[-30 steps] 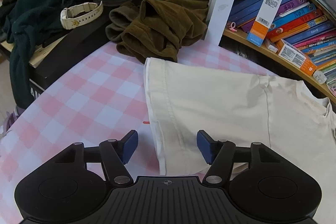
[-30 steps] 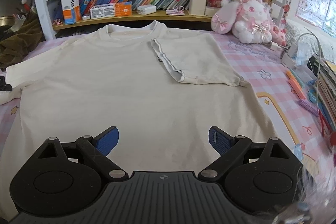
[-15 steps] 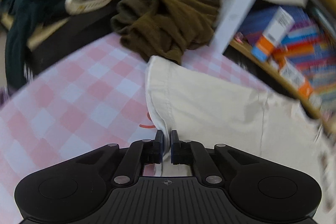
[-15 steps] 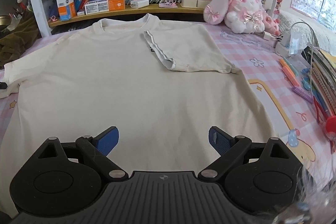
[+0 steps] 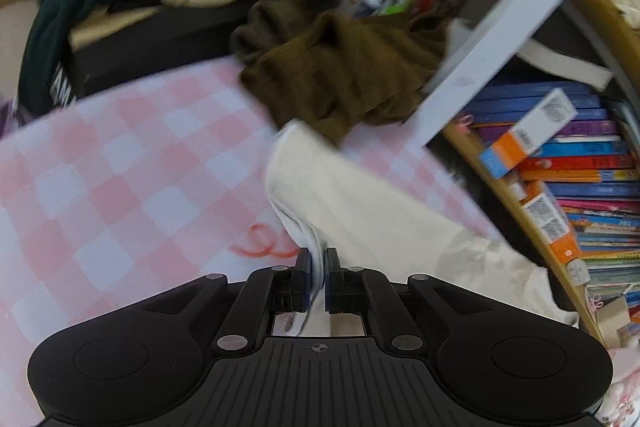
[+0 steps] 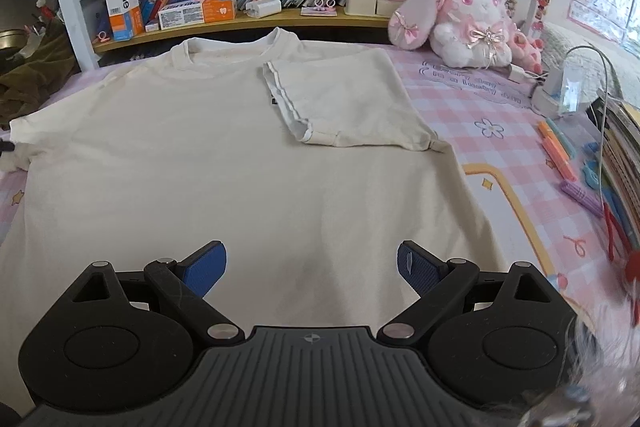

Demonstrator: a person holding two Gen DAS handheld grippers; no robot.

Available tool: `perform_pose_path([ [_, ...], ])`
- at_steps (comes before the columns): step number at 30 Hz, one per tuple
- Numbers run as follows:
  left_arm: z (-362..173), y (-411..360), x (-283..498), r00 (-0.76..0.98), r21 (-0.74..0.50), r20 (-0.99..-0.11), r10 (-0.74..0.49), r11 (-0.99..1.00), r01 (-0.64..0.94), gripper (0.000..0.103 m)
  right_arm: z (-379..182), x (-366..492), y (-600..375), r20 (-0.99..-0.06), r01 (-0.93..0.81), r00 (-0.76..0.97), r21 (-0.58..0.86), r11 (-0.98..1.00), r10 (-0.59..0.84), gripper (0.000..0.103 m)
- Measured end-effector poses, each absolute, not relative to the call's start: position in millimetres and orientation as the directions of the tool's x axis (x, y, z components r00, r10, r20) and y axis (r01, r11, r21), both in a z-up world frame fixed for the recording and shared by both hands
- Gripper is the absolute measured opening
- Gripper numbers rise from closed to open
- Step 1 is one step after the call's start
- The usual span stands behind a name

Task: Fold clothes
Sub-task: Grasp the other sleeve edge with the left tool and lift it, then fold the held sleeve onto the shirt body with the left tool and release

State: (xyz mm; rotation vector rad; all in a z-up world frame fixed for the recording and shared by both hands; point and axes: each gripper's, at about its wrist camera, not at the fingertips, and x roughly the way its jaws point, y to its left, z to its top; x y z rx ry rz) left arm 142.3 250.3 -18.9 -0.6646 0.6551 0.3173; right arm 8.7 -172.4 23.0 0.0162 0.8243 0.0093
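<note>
- A cream T-shirt (image 6: pixel 224 163) is seen spread flat on the pink checked tabletop (image 6: pixel 492 115), its collar turned toward the bookshelf (image 6: pixel 256 23).
- In the right wrist view, one sleeve (image 6: pixel 352 103) is found folded inward over the shirt's chest, just below the collar and on the side nearer the plush rabbit (image 6: pixel 460 15).
- The opposite sleeve (image 5: pixel 320 187) is gripped at its hem by the left gripper (image 5: pixel 316 277); the jaws are pressed narrow, with white fabric pinched between the blue pads.
- That sleeve is lifted slightly off the tabletop (image 5: pixel 120 167) and drawn into a ridge running away from the jaws toward a brown garment (image 5: pixel 344 75).
- The brown garment is heaped just beyond the sleeve's far edge, against the white upright of the bookshelf.
- The left wrist view is blurred, so finer detail of the clutter behind the brown garment cannot be told.
- The right gripper (image 6: pixel 312 265) is held over the lower part of the shirt, its jaws spread wide with nothing between them.
- Whether the right gripper's pads touch the cloth cannot be told.
- Coloured markers (image 6: pixel 560 155) are scattered on the tabletop well apart from the shirt, on the plush rabbit's side.
</note>
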Motion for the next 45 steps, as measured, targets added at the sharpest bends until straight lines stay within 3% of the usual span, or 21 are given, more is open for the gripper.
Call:
perform_pose_path([
  [5, 22.9, 189.6, 151.3, 0.820, -0.362, -0.570, 0.048, 0.881, -0.304, 0.004, 18.4, 15.9, -188.1, -0.739, -0.031, 0.671, 0.051, 0.998, 0.059, 0.093],
  [8, 34.4, 133.6, 157.0, 0.835, -0.258, -0.549, -0.026, 0.956, -0.140, 0.005, 15.0, 20.2, -196.2, -0.743, -0.052, 0.663, 0.073, 0.996, 0.089, 0.093],
  [10, 29.0, 88.7, 164.1, 0.801, -0.149, -0.590, -0.102, 0.989, 0.016, 0.005, 12.7, 23.1, -201.7, -0.745, -0.065, 0.658, 0.088, 0.994, 0.109, 0.093],
  [14, -4.1, 8.4, 178.1, 0.664, 0.065, -0.727, -0.177, 0.944, 0.323, 0.019, 7.3, 29.8, -205.2, -0.759, -0.084, 0.636, 0.110, 0.990, 0.138, 0.093],
  [16, -15.6, -2.9, 179.3, 0.635, 0.107, -0.762, -0.131, 0.941, 0.322, 0.025, 5.5, 31.1, -204.6, -0.764, -0.099, 0.627, 0.110, 0.989, 0.148, 0.093],
  [18, -11.3, 2.7, 173.9, 0.658, 0.085, -0.742, -0.128, 0.956, 0.282, 0.048, 3.7, 30.8, -204.7, -0.769, -0.111, 0.621, 0.109, 0.988, 0.154, 0.093],
  [19, -5.4, 10.3, 170.0, 0.680, 0.055, -0.719, -0.144, 0.963, 0.262, 0.066, 2.4, 30.9, -205.6, -0.772, -0.111, 0.616, 0.110, 0.988, 0.156, 0.093],
  [20, 0.5, 18.0, 166.2, 0.701, 0.025, -0.695, -0.158, 0.970, 0.243, 0.072, 1.2, 30.9, -206.6, -0.775, -0.111, 0.612, 0.112, 0.987, 0.157, 0.093],
  [23, 18.0, 38.8, 171.3, 0.752, -0.038, -0.643, -0.146, 0.986, 0.160, 0.072, -2.8, 32.1, -211.3, -0.786, -0.095, 0.599, 0.122, 0.988, 0.154, 0.093],
  [27, 11.3, 67.5, 209.2, 0.685, -0.193, -0.723, -0.094, 0.979, -0.070, 0.071, -7.2, 32.6, -216.2, -0.794, -0.066, 0.590, 0.131, 0.989, 0.145, 0.093],
  [30, -4.1, 88.8, 226.2, 0.648, -0.366, -0.750, -0.136, 0.901, -0.234, 0.070, -6.6, 29.1, -216.6, -0.792, -0.068, 0.595, 0.119, 0.991, 0.136, 0.093],
  [34, -6.2, 80.6, 241.1, 0.680, -0.394, -0.728, -0.087, 0.865, -0.311, 0.067, -7.3, 24.9, -222.6, -0.792, -0.043, 0.599, 0.110, 0.993, 0.114, 0.093],
  [36, -2.5, 62.7, 247.1, 0.713, -0.465, -0.675, -0.191, 0.860, -0.210, 0.067, -9.0, 24.6, -227.4, -0.799, -0.016, 0.593, 0.115, 0.993, 0.103, 0.093],
  [38, 8.8, 32.9, 249.9, 0.704, -0.535, -0.577, -0.413, 0.843, 0.056, 0.069, -10.2, 25.4, -229.8, -0.803, -0.002, 0.587, 0.120, 0.993, 0.098, 0.093],
  [40, 25.3, 7.0, 236.2, 0.684, -0.448, -0.500, -0.531, 0.834, 0.320, 0.071, -10.6, 26.6, -229.5, -0.805, 0.003, 0.586, 0.122, 0.993, 0.097, 0.093],
  [43, 31.0, 11.8, 216.1, 0.721, -0.298, -0.489, -0.491, 0.871, 0.391, 0.072, -10.4, 26.4, -225.6, -0.801, -0.014, 0.590, 0.120, 0.993, 0.106, 0.093],
  [45, 24.8, 36.4, 214.6, 0.746, -0.273, -0.517, -0.420, 0.907, 0.321, 0.072, -10.2, 25.2, -223.1, -0.798, -0.022, 0.593, 0.117, 0.993, 0.108, 0.093],
])
